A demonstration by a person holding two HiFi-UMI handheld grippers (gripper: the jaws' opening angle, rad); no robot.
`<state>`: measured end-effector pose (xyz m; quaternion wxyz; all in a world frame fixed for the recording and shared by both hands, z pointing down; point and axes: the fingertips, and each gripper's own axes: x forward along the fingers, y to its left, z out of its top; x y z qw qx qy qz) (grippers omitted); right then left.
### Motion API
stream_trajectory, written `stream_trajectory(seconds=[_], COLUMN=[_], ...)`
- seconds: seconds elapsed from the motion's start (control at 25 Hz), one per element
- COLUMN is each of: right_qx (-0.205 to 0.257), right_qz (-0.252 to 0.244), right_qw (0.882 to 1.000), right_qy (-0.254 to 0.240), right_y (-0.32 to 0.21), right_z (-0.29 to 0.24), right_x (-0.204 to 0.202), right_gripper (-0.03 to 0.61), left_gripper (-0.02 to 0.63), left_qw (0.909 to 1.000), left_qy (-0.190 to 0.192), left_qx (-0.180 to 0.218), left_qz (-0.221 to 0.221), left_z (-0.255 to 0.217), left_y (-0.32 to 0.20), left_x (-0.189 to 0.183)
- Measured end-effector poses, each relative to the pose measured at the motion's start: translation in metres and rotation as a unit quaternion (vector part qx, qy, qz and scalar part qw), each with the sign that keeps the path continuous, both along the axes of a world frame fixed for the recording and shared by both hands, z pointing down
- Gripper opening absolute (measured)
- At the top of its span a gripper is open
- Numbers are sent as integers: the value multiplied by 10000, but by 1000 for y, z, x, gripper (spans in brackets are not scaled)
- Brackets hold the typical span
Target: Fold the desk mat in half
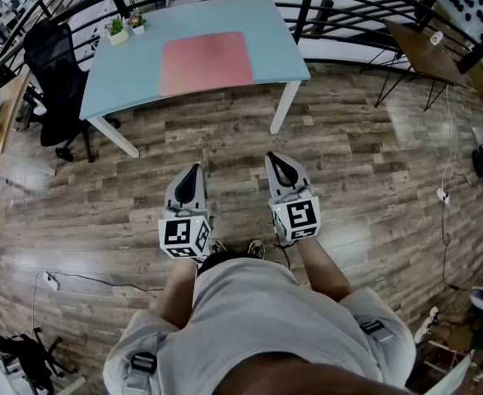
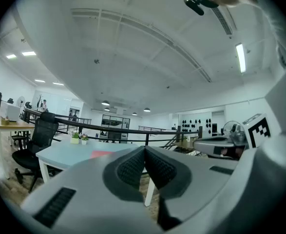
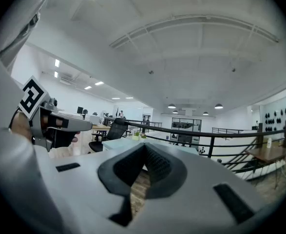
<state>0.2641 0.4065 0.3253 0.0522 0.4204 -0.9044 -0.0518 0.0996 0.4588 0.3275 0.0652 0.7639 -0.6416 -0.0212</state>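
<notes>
The left tongs (image 2: 144, 151) are pressed together, black ribbed pads (image 2: 130, 168) meeting with nothing between them. The right tongs (image 3: 143, 149) are pressed together too, and empty. Both are held level, side by side and a little apart, in front of the person's body. They are above the brown wood-plank floor (image 1: 225, 151) and point toward the far desk. Neither touches anything.

Well beyond them stands the light blue rectangular desk with white legs (image 1: 126, 76). The pink rectangular desk mat (image 1: 206, 62) lies flat and unfolded on its top, slightly right of centre, well apart from both tongs. Near the desk's far left corner stand two small potted plants (image 1: 118, 30). A black office chair (image 1: 56, 72) stands at the desk's left end. A black metal railing (image 1: 307, 6) runs behind the desk. A brown wooden side table on thin black legs (image 1: 422, 52) stands at the far right.
</notes>
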Motion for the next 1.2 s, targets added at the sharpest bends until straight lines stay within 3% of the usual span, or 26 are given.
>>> stream_trajectory(seconds=[0.56,0.68,1.2], right_qx=[155,97,-197], right_qz=[-236,-342,-619], right_qw=[9993,9991,9971], right_qy=[233,225,389], right_y=[8,8,-7], right_z=[4,9,43], right_x=[-14,-11,5], right_gripper=[5,48,44], left_gripper=[11,29,55], left_qw=[9995,9992,9954], left_qy=[-206,-213,-364], left_qx=[-242,-327,-740], left_qz=[77,-25,-490], left_z=[13,18,49], left_y=[2,3,3], left_x=[0,1,0])
